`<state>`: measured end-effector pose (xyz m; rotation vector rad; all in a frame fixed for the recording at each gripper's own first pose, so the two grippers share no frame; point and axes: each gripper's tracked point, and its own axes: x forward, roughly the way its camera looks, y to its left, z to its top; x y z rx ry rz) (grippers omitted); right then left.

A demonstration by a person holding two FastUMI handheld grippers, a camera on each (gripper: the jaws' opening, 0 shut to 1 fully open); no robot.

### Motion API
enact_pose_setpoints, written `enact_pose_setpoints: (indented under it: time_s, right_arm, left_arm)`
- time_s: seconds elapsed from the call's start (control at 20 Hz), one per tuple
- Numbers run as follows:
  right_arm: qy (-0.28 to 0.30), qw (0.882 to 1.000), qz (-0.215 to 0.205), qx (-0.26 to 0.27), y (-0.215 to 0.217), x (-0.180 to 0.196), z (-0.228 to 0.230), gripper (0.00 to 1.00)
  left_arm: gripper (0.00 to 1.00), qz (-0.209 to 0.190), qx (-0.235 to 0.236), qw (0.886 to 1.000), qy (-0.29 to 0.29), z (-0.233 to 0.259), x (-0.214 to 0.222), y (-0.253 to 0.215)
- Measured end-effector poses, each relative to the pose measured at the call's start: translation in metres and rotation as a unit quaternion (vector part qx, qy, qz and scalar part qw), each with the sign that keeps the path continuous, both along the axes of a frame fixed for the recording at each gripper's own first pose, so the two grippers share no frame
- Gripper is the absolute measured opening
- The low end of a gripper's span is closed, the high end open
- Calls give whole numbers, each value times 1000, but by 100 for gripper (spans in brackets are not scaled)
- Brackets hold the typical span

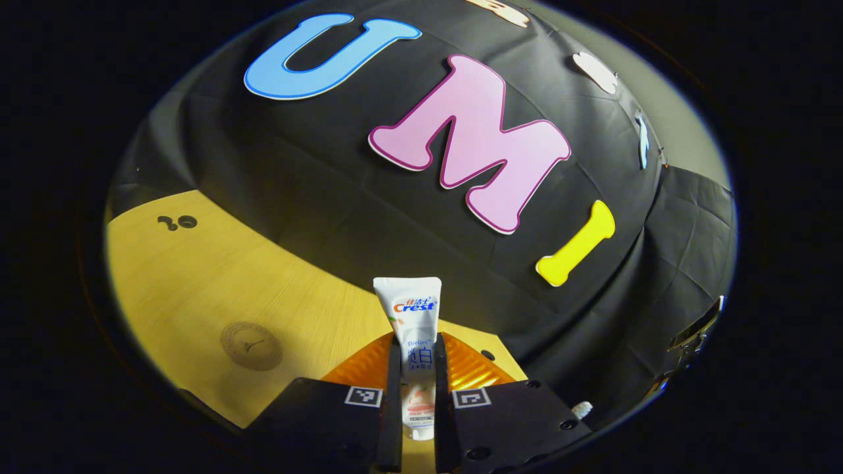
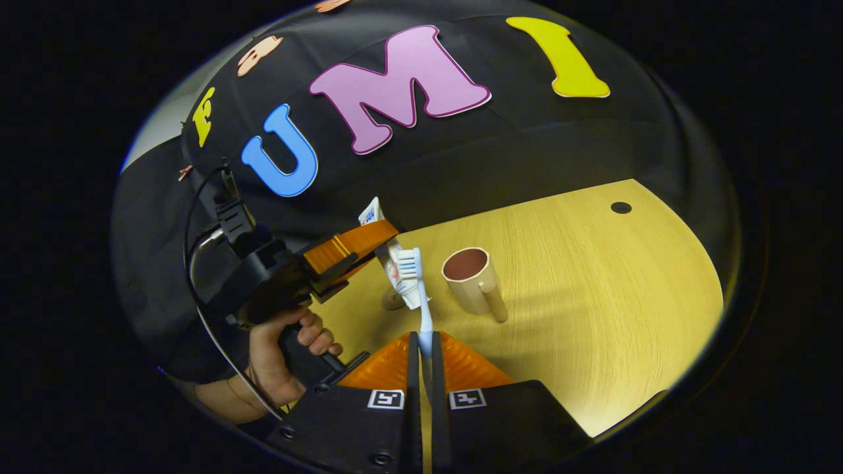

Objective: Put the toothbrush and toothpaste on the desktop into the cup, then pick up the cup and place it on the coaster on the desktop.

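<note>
Left claw (image 1: 417, 388) grips the soft, light toothpaste tube (image 1: 411, 329) mid-body; right claw (image 2: 425, 359) pinches the stiff, slim toothbrush (image 2: 415, 283) by its handle. Both are held above the surface (image 2: 593, 296), near the open cup (image 2: 471, 280).

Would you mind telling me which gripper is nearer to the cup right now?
Probably right. The right gripper, shut on the toothbrush, points toward the cup; the left gripper, holding the toothpaste, hangs farther out to the side.
</note>
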<state>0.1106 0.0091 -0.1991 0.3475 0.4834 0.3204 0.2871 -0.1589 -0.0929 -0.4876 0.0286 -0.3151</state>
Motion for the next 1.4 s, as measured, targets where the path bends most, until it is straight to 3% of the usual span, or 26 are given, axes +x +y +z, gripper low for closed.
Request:
enact_pose_setpoints:
  time_s: [0.4, 0.55, 0.8, 1.15, 1.25, 1.35, 1.4]
  right_arm:
    - [0, 1000, -6, 5, -29, 18, -11, 10]
    - [-3, 1000, -12, 19, -36, 27, -8, 10]
    - [-6, 999, -23, 35, -47, 45, -4, 10]
    - [-28, 997, -40, 58, -53, 77, 14, 10]
    - [-41, 996, -48, 66, -57, 90, 23, 10]
    - [-57, 994, -56, 70, -61, 104, 33, 10]
    - [-64, 993, -60, 74, -62, 112, 39, 10]
  left_arm:
    - [24, 32, 59, 997, -38, -12, 66, -27]
    - [24, 34, 97, 994, -34, -26, 78, -37]
    - [24, 36, 122, 992, -6, -60, 86, -41]
    - [30, 14, 108, 994, 16, -82, 79, -49]
    - [38, 6, 90, 996, 18, -80, 75, -49]
    - [36, 1, 78, 997, 23, -80, 72, -47]
    - [29, 3, 75, 997, 26, -80, 70, -45]
